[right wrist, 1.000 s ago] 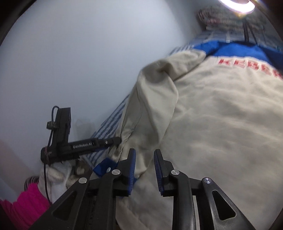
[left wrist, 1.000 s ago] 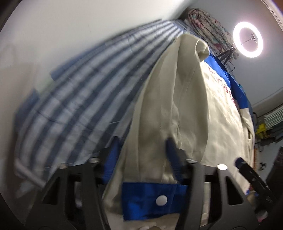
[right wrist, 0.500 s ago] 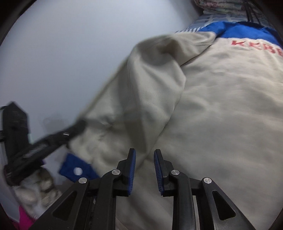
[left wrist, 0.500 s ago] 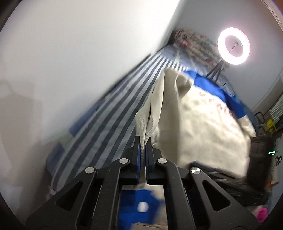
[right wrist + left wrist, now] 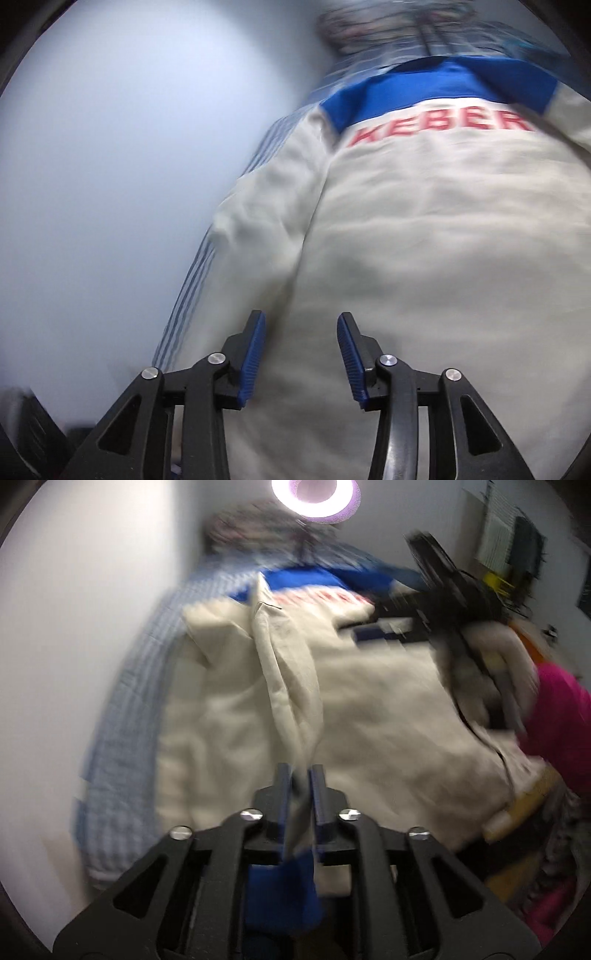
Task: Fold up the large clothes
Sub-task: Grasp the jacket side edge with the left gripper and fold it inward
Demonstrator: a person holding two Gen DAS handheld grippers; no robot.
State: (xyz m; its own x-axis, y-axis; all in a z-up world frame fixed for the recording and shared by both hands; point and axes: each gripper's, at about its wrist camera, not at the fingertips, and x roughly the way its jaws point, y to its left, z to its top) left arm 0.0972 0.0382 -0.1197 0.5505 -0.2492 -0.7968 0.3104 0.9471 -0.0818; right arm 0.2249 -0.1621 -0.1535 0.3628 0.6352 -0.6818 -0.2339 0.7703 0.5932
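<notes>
Blue-and-white striped bedsheet [image 5: 122, 716] running from 7 toward 12 o'clock along white wall [image 5: 74, 627]; lit ring light [image 5: 316, 494] at 12; patterned bundle [image 5: 251, 524] just below it; pink cloth [image 5: 557, 709] at 3; yellow item [image 5: 496, 581] at 2.

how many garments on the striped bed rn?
1: cream cotton jacket with blue yoke, spread across the bed; its sleeve runs between the left gripper jaws. Others may be hidden.

The left wrist camera looked steeply down along its black fingers, close over the cream cloth jacket with blue yoke and red lettering [image 5: 369, 701], toward the glowing ring lamp [image 5: 316, 496] at twelve o'clock. The right wrist camera faced likewise, nearer. Both shared the jacket and the blue-and-white striped bedsheet [image 5: 192, 291] at nine o'clock.
</notes>
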